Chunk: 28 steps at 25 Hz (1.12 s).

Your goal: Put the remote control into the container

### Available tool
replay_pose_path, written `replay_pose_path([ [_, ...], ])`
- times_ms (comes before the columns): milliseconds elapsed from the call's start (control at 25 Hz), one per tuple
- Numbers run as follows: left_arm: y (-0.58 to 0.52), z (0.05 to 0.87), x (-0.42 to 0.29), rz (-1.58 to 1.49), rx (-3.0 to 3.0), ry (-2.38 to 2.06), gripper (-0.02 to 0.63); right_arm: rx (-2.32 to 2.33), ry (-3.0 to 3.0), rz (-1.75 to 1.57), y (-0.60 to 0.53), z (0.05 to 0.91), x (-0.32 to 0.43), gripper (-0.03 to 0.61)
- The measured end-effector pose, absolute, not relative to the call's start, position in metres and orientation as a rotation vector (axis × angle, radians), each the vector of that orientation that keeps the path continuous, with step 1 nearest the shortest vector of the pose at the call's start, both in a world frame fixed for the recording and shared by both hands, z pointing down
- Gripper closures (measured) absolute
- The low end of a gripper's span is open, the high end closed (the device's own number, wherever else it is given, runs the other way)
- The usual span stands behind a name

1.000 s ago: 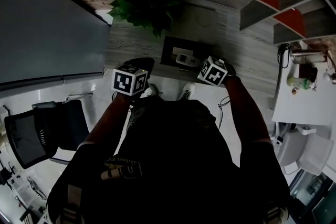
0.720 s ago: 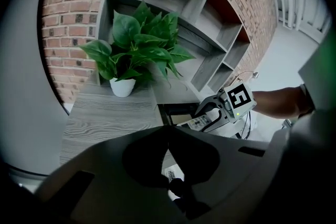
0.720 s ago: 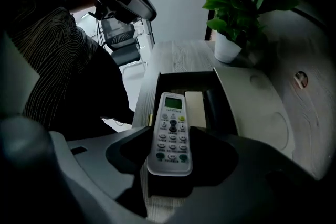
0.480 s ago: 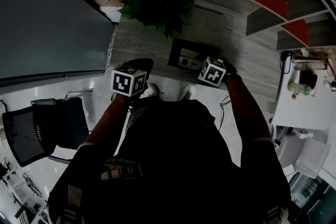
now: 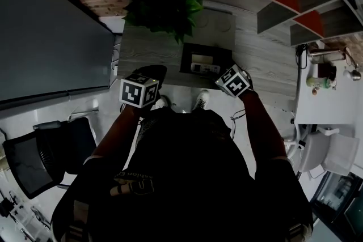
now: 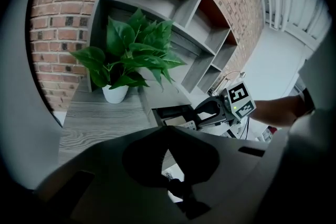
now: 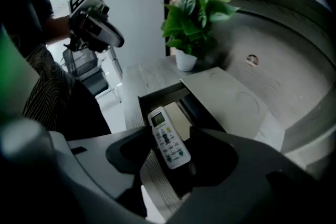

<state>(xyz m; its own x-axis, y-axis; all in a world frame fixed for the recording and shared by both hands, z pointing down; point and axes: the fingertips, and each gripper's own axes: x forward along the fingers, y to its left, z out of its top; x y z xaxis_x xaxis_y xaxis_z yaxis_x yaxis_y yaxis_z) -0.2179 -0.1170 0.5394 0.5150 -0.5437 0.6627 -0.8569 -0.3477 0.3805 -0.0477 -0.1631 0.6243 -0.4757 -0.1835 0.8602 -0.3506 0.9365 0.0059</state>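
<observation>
A white remote control [image 7: 168, 139] lies inside the black open container [image 7: 157, 94], with its near end by the container's front wall. In the head view the remote [image 5: 199, 67] shows as a pale strip in the container [image 5: 189, 52] on the grey wooden table. My right gripper [image 7: 169, 150] hovers over the container's near right corner, open, with the remote seen between the jaws but untouched. From the head view the right gripper [image 5: 226, 75] is beside the box. My left gripper [image 5: 154, 71] hangs at the table's front edge to the left, shut on nothing [image 6: 168, 131].
A potted green plant [image 5: 170, 8] stands behind the container. A pale flat board [image 7: 226, 94] lies right of the box. Grey and red shelves line the back wall. A black office chair [image 5: 39, 147] is at the left, a white side table [image 5: 317, 102] at the right.
The right gripper has drawn back from above the container towards its near right corner, leaving the remote inside. The left gripper has barely moved.
</observation>
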Motion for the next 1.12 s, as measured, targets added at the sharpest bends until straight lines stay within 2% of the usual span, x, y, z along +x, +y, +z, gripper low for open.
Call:
replay_pose_path([
  [120,-0.114,0.527,-0.214,0.526,2.088,-1.113,0.607,0.633,-2.179,0.388,-0.16,0.6,-0.041,0.354],
  [160,-0.112,0.521,-0.213,0.518,2.106,-1.102,0.607,0.724,-2.225,0.469,-0.157,0.59,-0.039,0.382],
  [200,-0.11,0.516,-0.211,0.512,2.126,-1.089,0.607,0.812,-2.269,0.546,-0.153,0.579,-0.037,0.498],
  [240,-0.108,0.512,-0.209,0.51,2.147,-1.073,0.607,0.889,-2.304,0.612,-0.148,0.568,-0.036,0.562],
  [280,-0.105,0.508,-0.207,0.508,2.168,-1.055,0.607,0.951,-2.327,0.66,-0.143,0.557,-0.037,0.571],
  [640,-0.089,0.496,-0.177,0.52,2.296,-0.927,0.607,1.208,-2.417,0.825,-0.101,0.507,-0.034,0.571],
  [920,-0.071,0.486,-0.177,0.462,2.25,-1.037,0.607,1.2,-2.576,0.906,-0.087,0.477,-0.028,0.571],
  [1120,-0.057,0.481,-0.148,0.411,2.2,-1.107,0.607,1.083,-2.615,0.878,-0.076,0.466,-0.007,0.571],
])
